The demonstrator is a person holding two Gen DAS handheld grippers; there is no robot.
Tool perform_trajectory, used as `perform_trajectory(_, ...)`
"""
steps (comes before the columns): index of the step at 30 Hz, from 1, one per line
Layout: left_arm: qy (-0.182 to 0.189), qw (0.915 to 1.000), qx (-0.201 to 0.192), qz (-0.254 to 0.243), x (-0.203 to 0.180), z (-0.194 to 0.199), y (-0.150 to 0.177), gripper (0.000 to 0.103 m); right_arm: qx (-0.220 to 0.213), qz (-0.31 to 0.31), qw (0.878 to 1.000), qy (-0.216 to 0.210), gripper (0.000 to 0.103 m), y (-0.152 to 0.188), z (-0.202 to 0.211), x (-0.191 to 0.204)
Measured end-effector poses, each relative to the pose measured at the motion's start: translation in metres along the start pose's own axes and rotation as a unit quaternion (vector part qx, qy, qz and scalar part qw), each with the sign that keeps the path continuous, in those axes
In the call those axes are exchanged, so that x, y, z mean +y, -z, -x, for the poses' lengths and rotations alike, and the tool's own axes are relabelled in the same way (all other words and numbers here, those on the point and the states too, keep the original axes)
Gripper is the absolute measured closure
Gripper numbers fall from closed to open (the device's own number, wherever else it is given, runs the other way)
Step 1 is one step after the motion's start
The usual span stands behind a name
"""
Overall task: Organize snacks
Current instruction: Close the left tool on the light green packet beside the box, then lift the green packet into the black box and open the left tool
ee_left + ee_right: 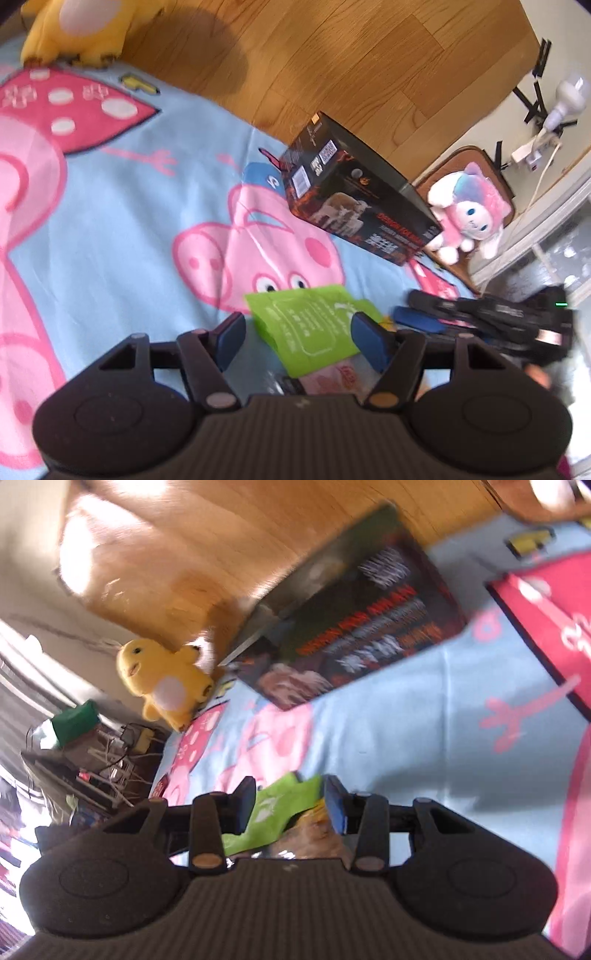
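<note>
A green snack packet (314,328) lies on the blue cartoon-pig blanket (122,206), over a pink packet (332,378). My left gripper (297,332) is open with its jaws on either side of the green packet. My right gripper (290,805) is open too, over the same green packet (280,808) and an orange-brown packet (314,838) under it. The right gripper also shows in the left wrist view (491,317), close at the right. A dark printed box (354,192) lies on the blanket beyond; it also shows in the right wrist view (354,616).
A yellow plush toy (81,29) sits at the blanket's far corner, and shows in the right wrist view (166,679). A pink-and-white plush (469,210) sits on a brown cushion (491,166) right of the box. Wooden floor (332,55) lies beyond. Cluttered shelves (92,760) stand left.
</note>
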State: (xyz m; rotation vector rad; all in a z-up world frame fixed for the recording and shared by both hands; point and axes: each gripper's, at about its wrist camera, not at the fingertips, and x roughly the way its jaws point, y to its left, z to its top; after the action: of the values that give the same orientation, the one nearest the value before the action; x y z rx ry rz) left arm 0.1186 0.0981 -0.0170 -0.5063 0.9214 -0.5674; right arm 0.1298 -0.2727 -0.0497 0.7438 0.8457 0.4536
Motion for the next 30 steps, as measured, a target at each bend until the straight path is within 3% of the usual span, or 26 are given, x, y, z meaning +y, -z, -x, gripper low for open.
perform_trajectory(3,0.017,0.9997,0.004,0.017,0.003,-0.004,0.000,0.038,0.029,-0.035,0.998,-0.034,0.063,-0.011,-0.015,-0.015)
perform_trajectory(6,0.010,0.9999,0.000,0.004,-0.002,-0.010,0.000,0.040,0.046,-0.036,0.997,-0.041,0.067,-0.014,-0.027,-0.013)
perform_trajectory(10,-0.005,0.9999,-0.006,-0.015,-0.009,-0.011,0.003,0.040,0.048,-0.033,0.997,-0.045,0.064,-0.010,-0.028,-0.010)
perform_trajectory(11,-0.004,0.9999,-0.007,-0.015,-0.008,-0.010,0.003,0.041,0.049,-0.042,0.996,-0.054,0.064,-0.009,-0.026,-0.011)
perform_trajectory(13,0.000,0.9999,-0.007,-0.009,-0.006,-0.009,0.003,0.041,0.069,-0.078,0.988,-0.111,0.067,-0.003,-0.024,-0.016)
perform_trajectory(15,0.003,1.0000,-0.008,-0.005,-0.004,-0.009,0.003,0.041,0.078,-0.073,0.987,-0.123,0.070,0.007,-0.023,-0.013)
perform_trajectory(19,-0.008,0.9998,-0.009,-0.018,-0.010,-0.010,0.004,0.041,0.059,-0.054,0.990,-0.116,0.089,0.017,-0.027,-0.006)
perform_trajectory(22,-0.015,0.9996,-0.012,-0.021,-0.012,-0.010,0.005,0.041,0.042,-0.058,0.991,-0.109,0.091,0.019,-0.032,-0.003)
perform_trajectory(25,-0.004,0.9999,-0.013,-0.002,-0.007,-0.006,0.005,0.041,0.034,-0.091,0.983,-0.154,0.095,0.020,-0.030,-0.005)
perform_trajectory(30,0.040,0.9980,-0.018,0.045,0.007,0.002,0.002,0.027,0.021,-0.144,0.963,-0.225,0.096,0.027,-0.013,-0.015)
